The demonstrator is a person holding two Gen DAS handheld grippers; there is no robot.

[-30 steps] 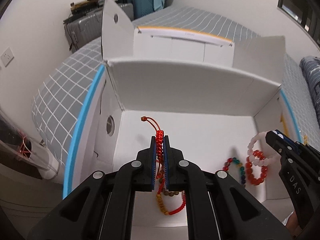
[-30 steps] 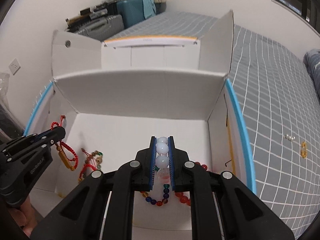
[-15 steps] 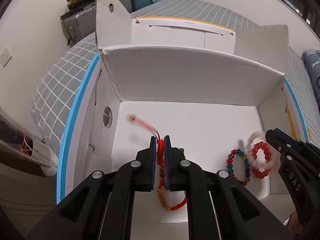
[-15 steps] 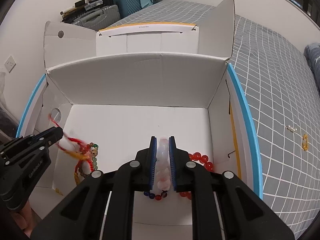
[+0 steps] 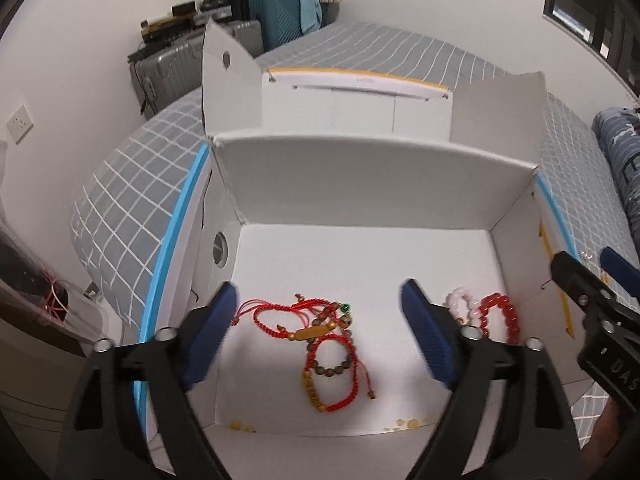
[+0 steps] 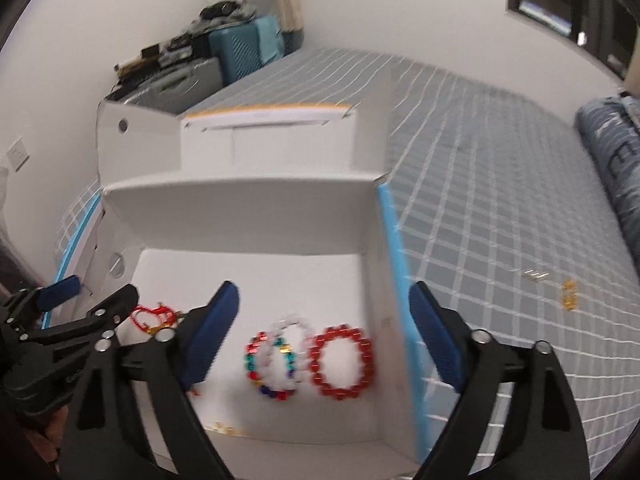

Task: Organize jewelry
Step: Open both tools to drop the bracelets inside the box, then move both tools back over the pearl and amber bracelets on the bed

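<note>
An open white box (image 5: 360,184) with blue edges sits on the bed. On its floor lie red cord bracelets (image 5: 320,332) with gold and brown beads. At its right side lie a white bead bracelet (image 6: 290,326), a multicolour bead bracelet (image 6: 266,364) and a red bead bracelet (image 6: 344,362). My left gripper (image 5: 320,336) is open and empty above the cord bracelets. My right gripper (image 6: 324,338) is open and empty above the bead bracelets. Each gripper also shows in the other's view, the right one (image 5: 592,280) and the left one (image 6: 80,304).
The box flaps (image 5: 224,80) stand up at the back and sides. Small gold pieces (image 6: 568,300) and pale studs (image 6: 534,275) lie on the grey checked bedspread (image 6: 500,200) right of the box. Suitcases (image 5: 280,12) stand against the far wall. Small gold bits (image 5: 240,436) lie along the box's near edge.
Both grippers have opened and let go. The red cord bracelet dropped onto the box floor at left, the white bead bracelet at right. Both grippers have pulled up and back.
</note>
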